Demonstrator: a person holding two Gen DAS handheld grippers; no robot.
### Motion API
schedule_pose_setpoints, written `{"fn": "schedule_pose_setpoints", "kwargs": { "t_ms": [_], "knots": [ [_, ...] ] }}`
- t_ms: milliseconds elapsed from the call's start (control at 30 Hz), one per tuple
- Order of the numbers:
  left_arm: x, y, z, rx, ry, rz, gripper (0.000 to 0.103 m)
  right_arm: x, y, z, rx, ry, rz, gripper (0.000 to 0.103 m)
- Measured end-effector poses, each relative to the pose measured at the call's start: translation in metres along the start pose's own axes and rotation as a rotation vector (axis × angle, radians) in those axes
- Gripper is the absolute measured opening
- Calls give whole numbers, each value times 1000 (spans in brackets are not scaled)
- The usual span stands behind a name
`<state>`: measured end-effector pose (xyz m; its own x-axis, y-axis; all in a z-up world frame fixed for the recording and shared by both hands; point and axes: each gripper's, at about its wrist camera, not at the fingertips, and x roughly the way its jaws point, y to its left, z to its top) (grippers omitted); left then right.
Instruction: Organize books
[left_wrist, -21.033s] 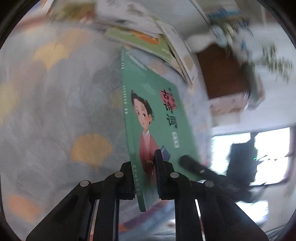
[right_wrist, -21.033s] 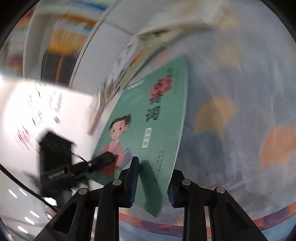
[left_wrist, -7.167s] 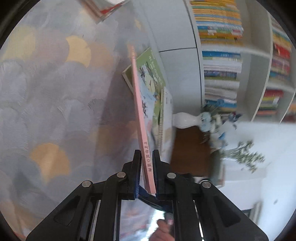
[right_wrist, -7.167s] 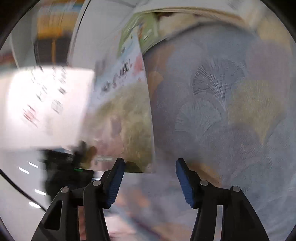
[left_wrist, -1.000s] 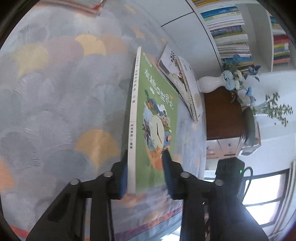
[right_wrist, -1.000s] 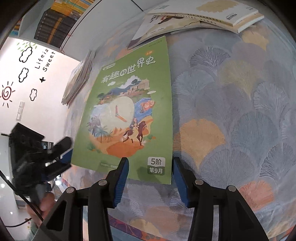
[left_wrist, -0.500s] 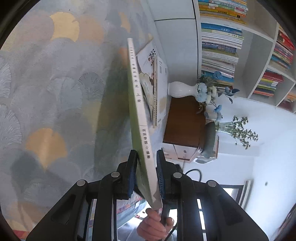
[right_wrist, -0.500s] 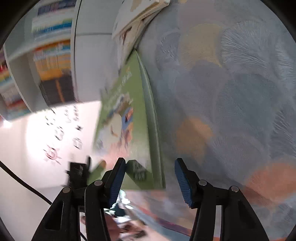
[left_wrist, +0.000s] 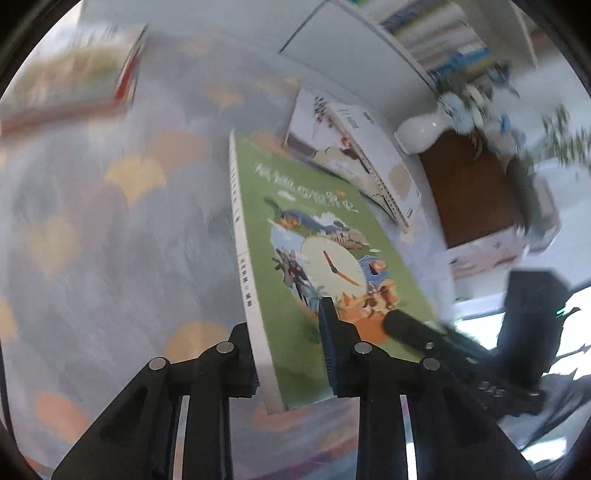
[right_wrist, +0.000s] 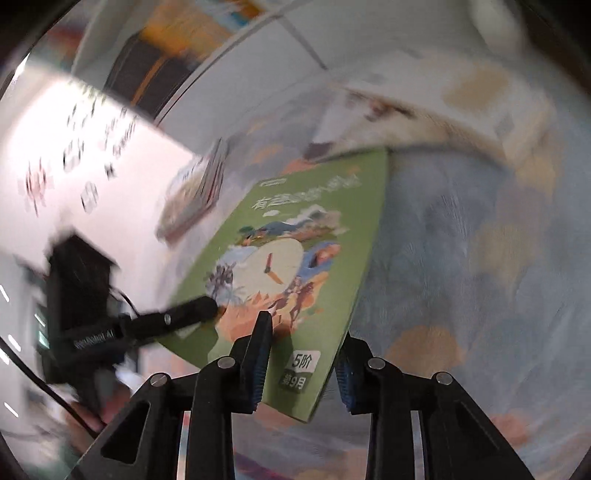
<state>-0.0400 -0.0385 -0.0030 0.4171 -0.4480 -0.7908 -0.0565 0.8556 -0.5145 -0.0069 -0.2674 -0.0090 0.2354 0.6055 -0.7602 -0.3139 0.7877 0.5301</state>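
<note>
Both grippers hold one green book (left_wrist: 325, 266) by opposite edges above the patterned cloth (left_wrist: 110, 221), keeping it level for transfer. The left gripper (left_wrist: 291, 354) pinches the spine edge while its jaws ease apart; the right gripper (right_wrist: 303, 354) closes on the book's corner.

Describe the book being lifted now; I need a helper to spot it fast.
Above the fan-patterned tablecloth, it is the green book held tilted between both grippers, the left gripper at its white spine. Unlike the pale books lying behind it, its cover shows a big clock face.
</note>
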Motion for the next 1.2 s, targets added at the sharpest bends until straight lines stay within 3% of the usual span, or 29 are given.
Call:
{"fn": "schedule_pose_setpoints", "kwargs": {
  "t_ms": [200,400,567,900,1100,1200],
  "knots": [
    [-34,-1,3,50,-24,-58,24,-24,26,2,-135,-63,-57,30],
    [-78,14,8,44,-109,-98,25,-36,66,12,-221,-89,-39,31],
    [-101,42,27,5,-190,-79,25,-25,103,38,-273,-108,2,31],
    [-142,143,82,-91,-311,-26,25,55,192,107,-379,-84,70,32],
    [-132,202,117,-149,-319,-14,25,128,215,151,-287,3,136,34],
    [-122,219,127,-162,-320,-19,25,159,222,164,-275,28,117,34]
  ]
}}
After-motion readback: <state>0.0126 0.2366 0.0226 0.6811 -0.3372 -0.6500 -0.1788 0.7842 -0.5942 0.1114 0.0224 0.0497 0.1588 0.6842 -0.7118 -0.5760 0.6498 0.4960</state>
